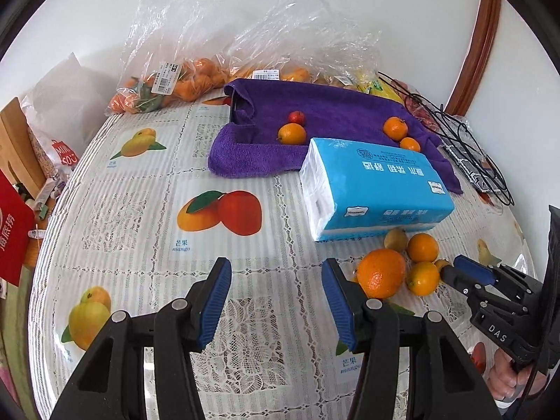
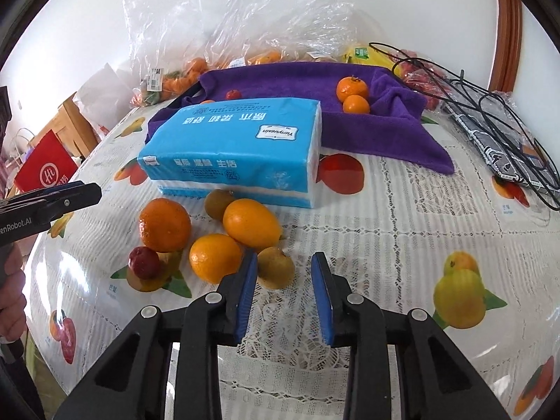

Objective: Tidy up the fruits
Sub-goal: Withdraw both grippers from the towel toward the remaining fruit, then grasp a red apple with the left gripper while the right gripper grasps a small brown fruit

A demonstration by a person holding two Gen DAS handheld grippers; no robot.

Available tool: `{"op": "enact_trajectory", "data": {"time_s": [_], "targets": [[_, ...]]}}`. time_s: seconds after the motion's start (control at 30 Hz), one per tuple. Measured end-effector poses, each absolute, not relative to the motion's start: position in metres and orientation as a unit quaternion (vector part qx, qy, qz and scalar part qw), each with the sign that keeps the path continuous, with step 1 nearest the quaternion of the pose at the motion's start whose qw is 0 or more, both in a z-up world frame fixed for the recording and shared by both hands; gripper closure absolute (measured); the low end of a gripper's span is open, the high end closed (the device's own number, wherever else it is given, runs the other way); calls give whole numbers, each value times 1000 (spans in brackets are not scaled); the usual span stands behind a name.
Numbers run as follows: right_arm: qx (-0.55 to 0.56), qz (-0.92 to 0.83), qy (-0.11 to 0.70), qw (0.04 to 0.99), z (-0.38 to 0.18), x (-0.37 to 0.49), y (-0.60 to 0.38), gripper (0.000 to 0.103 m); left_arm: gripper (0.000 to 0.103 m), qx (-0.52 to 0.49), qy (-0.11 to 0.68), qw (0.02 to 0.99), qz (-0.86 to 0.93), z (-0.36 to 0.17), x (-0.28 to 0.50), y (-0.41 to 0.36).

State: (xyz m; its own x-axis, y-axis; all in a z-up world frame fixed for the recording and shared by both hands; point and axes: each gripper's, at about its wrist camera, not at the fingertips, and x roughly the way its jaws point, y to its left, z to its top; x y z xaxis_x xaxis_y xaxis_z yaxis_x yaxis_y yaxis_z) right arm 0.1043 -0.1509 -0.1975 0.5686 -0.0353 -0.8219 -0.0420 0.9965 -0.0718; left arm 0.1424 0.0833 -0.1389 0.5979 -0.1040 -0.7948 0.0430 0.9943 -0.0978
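A cluster of fruit lies in front of a blue tissue pack: a big orange, two smaller oranges, a small red fruit and two yellow-brown fruits. My right gripper stands open; one yellow-brown fruit rests against its left pad, and the right pad is clear of it. My left gripper is open over bare tablecloth, with the big orange just right of its right finger. More oranges and a red fruit sit on a purple towel.
Clear plastic bags of oranges line the wall at the back. A tangle of black cables and a phone lie at the right. Red and white bags stand beyond the table's left edge. A person's hand holds the right gripper.
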Motion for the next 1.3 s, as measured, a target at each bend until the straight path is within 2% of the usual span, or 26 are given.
{"op": "enact_trajectory", "data": {"time_s": [0.2, 0.23, 0.3, 0.93, 1.13, 1.2, 1.3], "targets": [[-38, -7, 468, 883, -209, 113, -155, 71, 52, -30, 451, 891, -46, -144, 142, 82], [-38, -8, 466, 884, -209, 114, -156, 76, 52, -30, 452, 890, -46, -145, 142, 82], [-41, -6, 467, 883, -208, 114, -156, 78, 52, -33, 455, 888, -48, -147, 142, 81], [-19, -45, 454, 890, -199, 81, -193, 78, 52, -9, 479, 865, -148, -170, 126, 13], [-35, -39, 445, 894, -201, 75, -191, 78, 68, 12, 481, 866, -135, -180, 129, 8], [-36, -35, 446, 894, -201, 75, -191, 76, 78, 13, 480, 868, -131, -180, 129, 9], [-38, -30, 444, 895, -201, 75, -190, 73, 78, 18, 476, 869, -131, -180, 129, 10]]}}
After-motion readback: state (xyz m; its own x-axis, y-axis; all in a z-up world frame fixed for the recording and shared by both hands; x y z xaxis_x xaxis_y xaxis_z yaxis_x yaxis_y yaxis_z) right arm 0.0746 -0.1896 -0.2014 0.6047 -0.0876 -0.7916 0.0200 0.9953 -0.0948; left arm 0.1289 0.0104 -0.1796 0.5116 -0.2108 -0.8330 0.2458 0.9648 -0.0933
